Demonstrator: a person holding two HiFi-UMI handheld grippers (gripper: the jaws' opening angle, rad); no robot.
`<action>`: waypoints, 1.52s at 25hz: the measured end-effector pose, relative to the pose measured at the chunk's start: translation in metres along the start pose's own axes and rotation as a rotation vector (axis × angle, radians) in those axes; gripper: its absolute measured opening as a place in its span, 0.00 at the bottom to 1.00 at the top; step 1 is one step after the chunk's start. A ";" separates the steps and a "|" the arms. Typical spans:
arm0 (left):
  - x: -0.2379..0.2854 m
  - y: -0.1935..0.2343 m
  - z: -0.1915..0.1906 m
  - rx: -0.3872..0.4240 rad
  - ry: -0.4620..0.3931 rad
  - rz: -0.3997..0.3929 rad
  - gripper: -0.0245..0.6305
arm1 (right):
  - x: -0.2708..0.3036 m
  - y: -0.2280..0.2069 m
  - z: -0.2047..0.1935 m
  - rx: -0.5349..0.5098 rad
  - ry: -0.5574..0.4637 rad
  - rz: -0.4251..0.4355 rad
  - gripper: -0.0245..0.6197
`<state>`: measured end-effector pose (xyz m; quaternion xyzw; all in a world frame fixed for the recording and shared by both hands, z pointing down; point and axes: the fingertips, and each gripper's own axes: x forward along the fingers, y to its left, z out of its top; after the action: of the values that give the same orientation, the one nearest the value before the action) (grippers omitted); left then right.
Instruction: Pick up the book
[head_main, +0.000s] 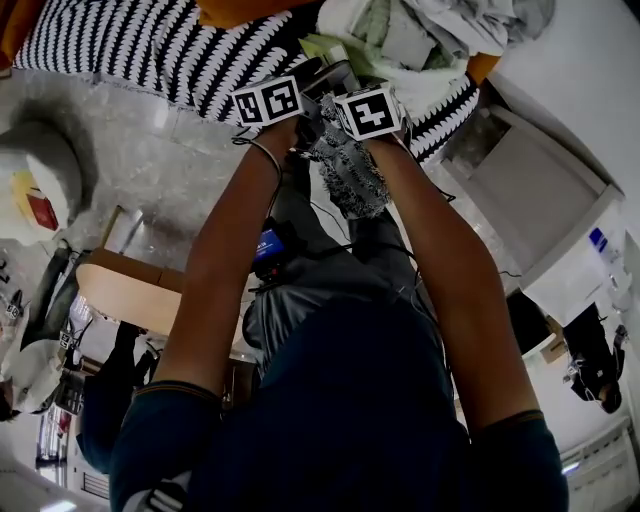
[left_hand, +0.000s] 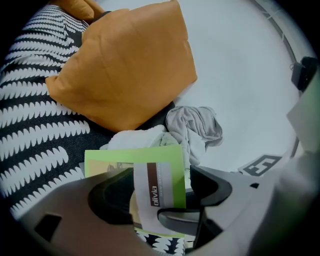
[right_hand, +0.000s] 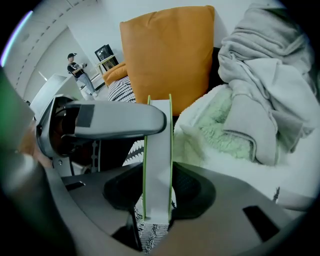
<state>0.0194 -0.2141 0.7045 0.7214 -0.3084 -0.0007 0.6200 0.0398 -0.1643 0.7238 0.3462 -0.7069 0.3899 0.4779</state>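
Observation:
The book (left_hand: 150, 182) has a green-bordered cover with a white and brown band, and it stands on edge on the black-and-white patterned blanket (left_hand: 35, 125). In the right gripper view the book (right_hand: 158, 160) shows edge-on, white pages between green covers. My right gripper (right_hand: 157, 192) points steeply down with a pad pressed on each cover. My left gripper (left_hand: 160, 200) faces the cover with its jaws wide apart; one of its fingers (right_hand: 115, 120) reaches the book's upper edge. In the head view both marker cubes (head_main: 267, 102) sit close together above the bedding.
An orange cushion (left_hand: 125, 65) leans just behind the book. Crumpled grey clothes (right_hand: 265, 75) and a white-and-green fleece (right_hand: 220, 130) lie to its right. A white cabinet (head_main: 540, 190) stands on the right. A person (right_hand: 77, 70) stands far off in the room.

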 end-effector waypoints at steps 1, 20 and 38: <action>-0.002 -0.002 -0.001 -0.001 0.001 -0.004 0.57 | -0.002 -0.001 0.000 0.008 0.000 0.000 0.28; -0.114 -0.090 0.045 0.159 -0.119 -0.081 0.42 | -0.109 0.037 0.033 0.069 -0.264 0.149 0.28; -0.281 -0.221 0.067 0.490 -0.360 -0.008 0.07 | -0.316 0.075 0.056 0.011 -0.645 0.281 0.28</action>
<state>-0.1354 -0.1398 0.3845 0.8391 -0.4015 -0.0566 0.3627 0.0485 -0.1427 0.3947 0.3534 -0.8601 0.3264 0.1698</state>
